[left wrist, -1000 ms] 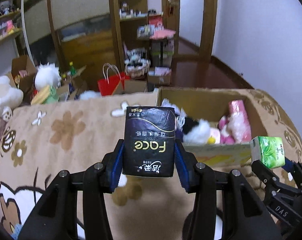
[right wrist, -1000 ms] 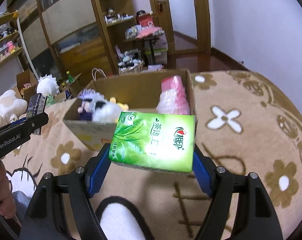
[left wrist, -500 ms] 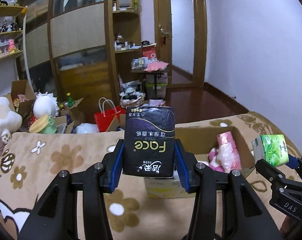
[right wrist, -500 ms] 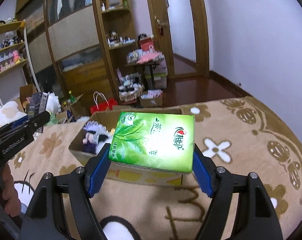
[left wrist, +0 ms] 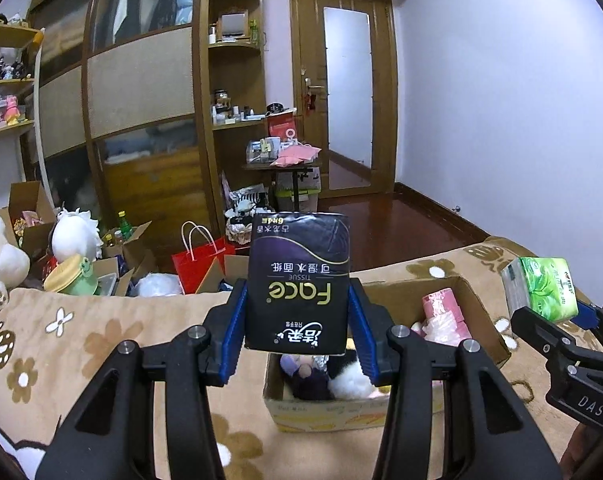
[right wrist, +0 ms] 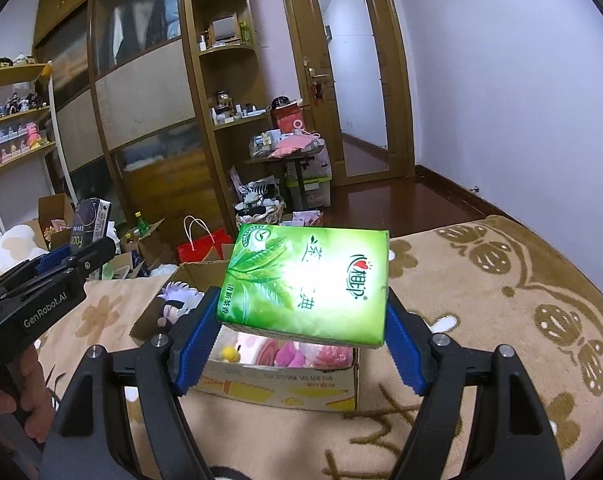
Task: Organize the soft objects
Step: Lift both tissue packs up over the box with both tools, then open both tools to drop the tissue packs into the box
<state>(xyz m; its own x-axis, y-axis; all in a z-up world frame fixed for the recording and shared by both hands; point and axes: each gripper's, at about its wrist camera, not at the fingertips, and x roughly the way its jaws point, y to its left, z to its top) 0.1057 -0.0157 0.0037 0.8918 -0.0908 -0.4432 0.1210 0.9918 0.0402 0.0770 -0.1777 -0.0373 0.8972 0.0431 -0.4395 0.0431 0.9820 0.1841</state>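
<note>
Black tissue pack [left wrist: 299, 280]: printed "Face TISSUE"
Left tongs [left wrist: 297, 336]: clamped on it, body marked "GenRobot.AI"
Right tongs [right wrist: 301, 344]: gripping green tissue pack [right wrist: 305, 284], marked "DAS"

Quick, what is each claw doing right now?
Left gripper: closed on the black plastic-wrapped tissue pack.
Right gripper: closed on the green plastic-wrapped tissue pack.

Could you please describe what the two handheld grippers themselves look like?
Both the left gripper and the right gripper are matte black plastic with silver screws and ribbed blue fingers. White lettering reads "GenRobot.AI" on the left one and "DAS" on the right. No cables show.
</note>
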